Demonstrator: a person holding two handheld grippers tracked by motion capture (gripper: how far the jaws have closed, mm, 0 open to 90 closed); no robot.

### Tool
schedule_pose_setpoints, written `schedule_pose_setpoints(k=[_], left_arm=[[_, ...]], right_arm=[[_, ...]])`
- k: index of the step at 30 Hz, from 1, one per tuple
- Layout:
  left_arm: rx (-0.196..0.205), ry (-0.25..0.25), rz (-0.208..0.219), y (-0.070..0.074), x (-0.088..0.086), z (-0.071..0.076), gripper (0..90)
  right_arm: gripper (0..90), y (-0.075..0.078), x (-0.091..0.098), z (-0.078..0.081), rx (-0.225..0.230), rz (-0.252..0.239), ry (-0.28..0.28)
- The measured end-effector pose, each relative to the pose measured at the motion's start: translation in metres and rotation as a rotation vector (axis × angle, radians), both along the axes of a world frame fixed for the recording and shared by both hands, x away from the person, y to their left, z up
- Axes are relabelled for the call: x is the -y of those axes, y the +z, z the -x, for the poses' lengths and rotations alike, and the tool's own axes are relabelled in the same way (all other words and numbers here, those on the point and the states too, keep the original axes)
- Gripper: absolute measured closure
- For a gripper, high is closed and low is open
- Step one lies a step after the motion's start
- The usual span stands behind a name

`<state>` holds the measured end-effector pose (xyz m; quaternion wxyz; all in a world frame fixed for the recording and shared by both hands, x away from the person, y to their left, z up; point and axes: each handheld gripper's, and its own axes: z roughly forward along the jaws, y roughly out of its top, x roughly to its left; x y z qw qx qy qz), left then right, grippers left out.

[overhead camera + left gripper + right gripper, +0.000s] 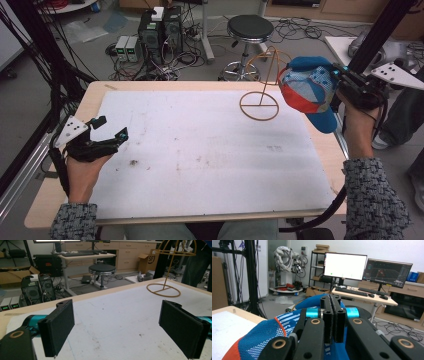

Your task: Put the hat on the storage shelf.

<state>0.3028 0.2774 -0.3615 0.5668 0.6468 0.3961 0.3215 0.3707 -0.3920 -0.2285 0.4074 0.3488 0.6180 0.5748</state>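
Note:
A blue, white and red cap (310, 91) hangs in the air beside the table's far right edge, with my right gripper (336, 76) shut on its fabric. In the right gripper view the jaws are pressed together (333, 315) over the blue cap (267, 335). A thin tan wire stand (261, 85) with a round base rests on the white mat (200, 145), just left of the cap. The stand (167, 275) also appears far off in the left gripper view. My left gripper (111, 127) rests open at the mat's left edge, its pads (60, 327) wide apart and empty.
The mat covers most of a wooden table (90, 100). A black stool (249, 30), computer towers (159, 30) and loose cables lie on the floor beyond the far edge. A black frame post (375, 30) rises at the right.

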Motion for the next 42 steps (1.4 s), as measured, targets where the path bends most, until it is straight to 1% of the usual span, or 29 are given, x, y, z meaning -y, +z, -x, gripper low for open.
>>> schedule_pose_setpoints(k=[2,6,7,9,13,17,18,25,27,28,32,33,35,36,39,42], left_arm=[[-0.001,0.001,0.003,-0.001,0.000,-0.001,13.2],[0.000,0.000,0.002,-0.001,0.000,-0.001,13.2],[-0.001,0.000,0.003,-0.001,0.000,-0.001,13.2],[-0.001,0.001,0.002,-0.001,0.000,-0.001,13.2],[-0.001,0.001,0.000,-0.001,-0.001,-0.001,13.2],[-0.001,0.000,0.004,-0.001,-0.001,-0.001,13.2],[0.000,0.001,0.007,-0.001,-0.001,-0.001,13.2],[0.001,0.003,0.009,-0.001,-0.003,-0.001,13.2],[0.000,0.004,0.010,-0.001,-0.004,0.000,13.3],[0.001,0.005,0.011,-0.001,-0.004,0.000,13.3],[0.001,0.006,0.012,-0.001,-0.006,0.000,13.2],[0.000,0.007,0.014,-0.001,-0.006,0.000,13.2],[0.001,0.007,0.015,-0.001,-0.006,0.000,13.2],[0.000,0.007,0.015,-0.001,-0.006,0.000,13.3],[0.000,0.007,0.015,-0.001,-0.006,0.000,13.2],[0.000,0.005,0.016,-0.001,-0.006,0.000,13.2]], right_arm=[[89.6,0.002,-0.001,-0.001,-0.004,0.000,0.000],[89.6,0.006,-0.003,-0.005,0.004,0.001,-0.002],[89.6,0.010,-0.005,-0.008,0.001,-0.005,-0.003],[89.6,0.011,-0.005,-0.009,0.006,-0.005,-0.003],[89.7,0.021,-0.010,-0.017,0.011,0.000,-0.005],[89.7,0.026,-0.013,-0.021,0.015,0.003,-0.008],[89.6,0.029,-0.016,-0.025,0.014,0.002,-0.011],[89.6,0.034,-0.022,-0.040,0.015,-0.005,-0.020],[89.6,0.035,-0.023,-0.041,0.016,-0.005,-0.021],[89.6,0.037,-0.024,-0.044,0.021,-0.014,-0.024],[89.6,0.041,-0.026,-0.048,0.024,-0.012,-0.030],[89.6,0.043,-0.029,-0.052,0.027,-0.015,-0.034],[89.6,0.043,-0.030,-0.054,0.021,-0.014,-0.034],[89.6,0.046,-0.034,-0.058,0.028,-0.013,-0.040],[89.6,0.047,-0.036,-0.061,0.031,-0.016,-0.041],[89.6,0.049,-0.043,-0.070,0.024,-0.004,-0.048]])
